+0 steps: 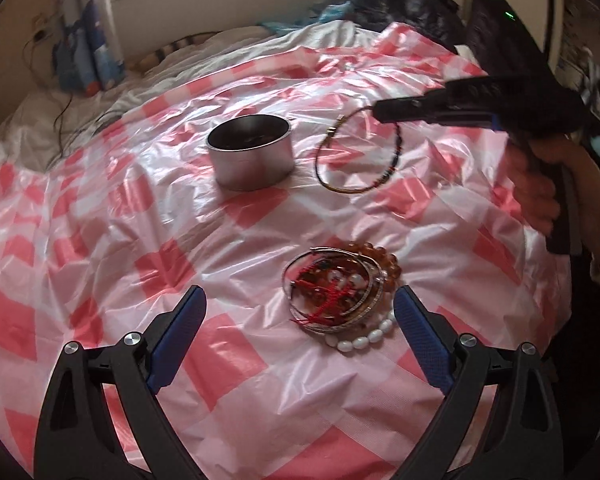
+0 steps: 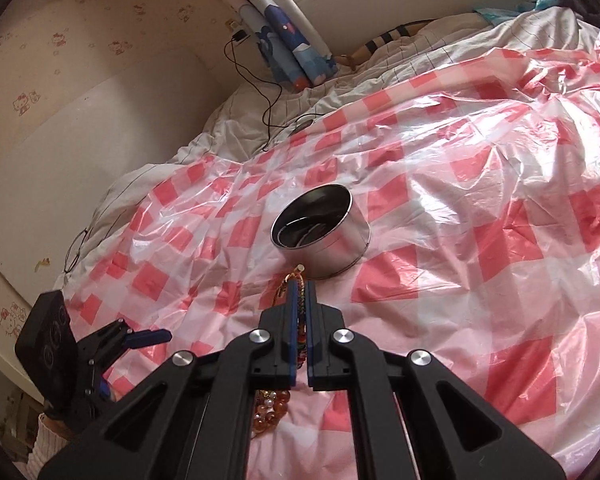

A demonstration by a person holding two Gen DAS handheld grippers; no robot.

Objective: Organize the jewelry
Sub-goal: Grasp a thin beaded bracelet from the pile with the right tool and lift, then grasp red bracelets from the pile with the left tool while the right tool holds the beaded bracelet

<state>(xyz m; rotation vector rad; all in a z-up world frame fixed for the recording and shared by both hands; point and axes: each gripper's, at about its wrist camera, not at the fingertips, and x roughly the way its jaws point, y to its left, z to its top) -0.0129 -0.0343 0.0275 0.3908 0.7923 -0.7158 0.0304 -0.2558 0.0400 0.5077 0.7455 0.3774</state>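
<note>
Clearly, in the left wrist view the left gripper [image 1: 300,312] stands wide open and empty, its blue pads flanking the pile of bracelets [image 1: 340,300] on the checked plastic sheet [image 1: 100,240]. Farther off, the right gripper [image 1: 384,111] is pinched on a thin cord bracelet [image 1: 358,152], which hangs as a loop just right of the metal tin [image 1: 250,156] (open-topped, dark inside).

From the right wrist view, the right gripper's jaws are clamped on the cord bracelet [image 2: 299,300], with the tin [image 2: 320,232] just beyond. The step looks like a drop into the tin: carry the loop fully over the rim before letting go, so the dangling cord does not catch the edge.
</note>
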